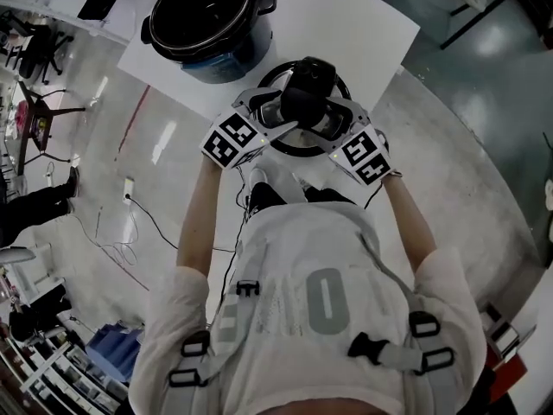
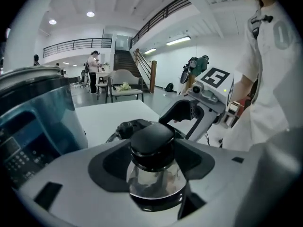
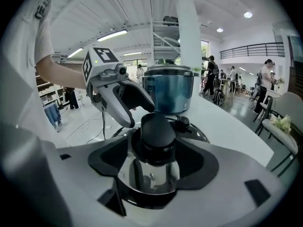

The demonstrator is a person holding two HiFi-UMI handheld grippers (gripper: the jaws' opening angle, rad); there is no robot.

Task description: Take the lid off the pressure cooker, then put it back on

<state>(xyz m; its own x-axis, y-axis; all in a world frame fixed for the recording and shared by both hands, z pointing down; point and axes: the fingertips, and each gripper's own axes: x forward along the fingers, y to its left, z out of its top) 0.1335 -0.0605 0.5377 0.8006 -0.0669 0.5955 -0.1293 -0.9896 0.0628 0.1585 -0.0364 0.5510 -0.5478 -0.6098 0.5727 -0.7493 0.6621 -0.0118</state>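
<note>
**Both grippers open around the lid knob**

Both bare forearms reach forward, angled inward and down. The left gripper (image 1: 278, 112) and right gripper (image 1: 339, 118) meet from opposite sides, each with its jaws spread around the black knob (image 1: 308, 93) of the round shiny lid (image 1: 302, 143), pads not pressing. The lid lies at the near edge of the white table (image 1: 346, 24). Farther left stands the uncovered blue pressure cooker (image 1: 220, 63).

The lid (image 3: 149, 178) is mirror-polished metal, its knob (image 3: 158, 131) matt black plastic; the pressure cooker (image 3: 170, 94) glossy blue (faintly reflective), the table (image 1: 346, 24) smooth white.
</note>
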